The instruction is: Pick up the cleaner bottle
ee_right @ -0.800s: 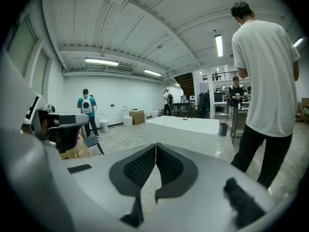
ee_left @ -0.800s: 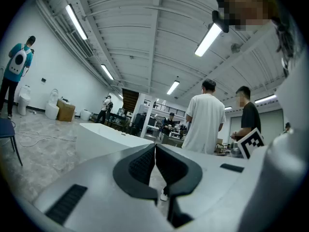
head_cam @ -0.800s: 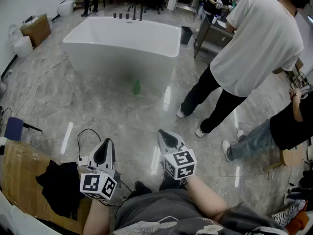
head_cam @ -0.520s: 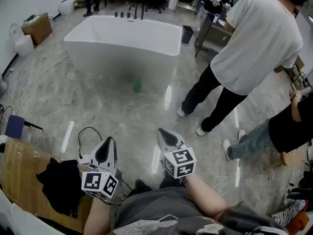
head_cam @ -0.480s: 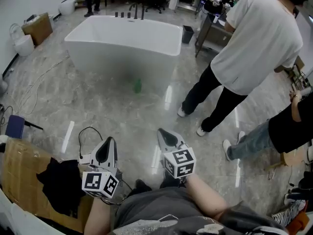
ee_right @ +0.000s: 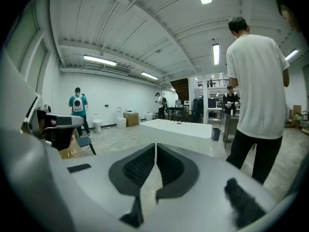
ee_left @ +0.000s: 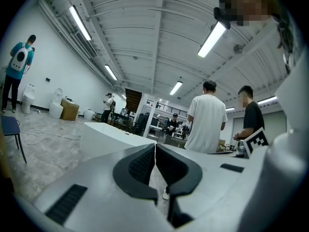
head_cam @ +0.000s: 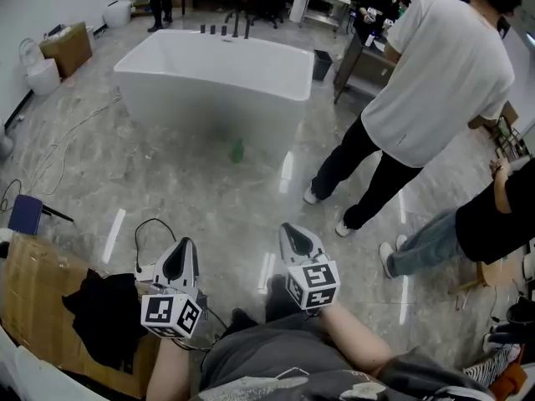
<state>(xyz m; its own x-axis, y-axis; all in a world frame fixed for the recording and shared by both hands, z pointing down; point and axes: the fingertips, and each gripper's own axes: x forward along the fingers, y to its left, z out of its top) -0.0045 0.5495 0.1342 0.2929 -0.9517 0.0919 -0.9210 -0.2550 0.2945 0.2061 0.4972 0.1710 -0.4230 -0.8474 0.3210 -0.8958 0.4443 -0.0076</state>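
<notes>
The cleaner bottle [head_cam: 237, 149], small and green, stands on the marble floor against the front of a white bathtub [head_cam: 209, 73]. It is far ahead of both grippers and does not show in either gripper view. My left gripper [head_cam: 181, 248] is held low at the left, jaws shut with nothing between them [ee_left: 155, 146]. My right gripper [head_cam: 293, 230] is beside it, also shut and empty [ee_right: 155, 146]. Both point toward the bathtub [ee_left: 108, 135], which shows past the right jaws too [ee_right: 179, 128].
A person in a white shirt and black trousers [head_cam: 435, 82] stands right of the tub. Another person in jeans [head_cam: 489, 220] is at the right edge. A cardboard box with black cloth [head_cam: 38, 295], a blue chair [head_cam: 23, 215] and floor cables [head_cam: 58, 153] lie at the left.
My right gripper has shifted slightly to the right and nearer. The left gripper has stayed put. The head view has tilted a little.
</notes>
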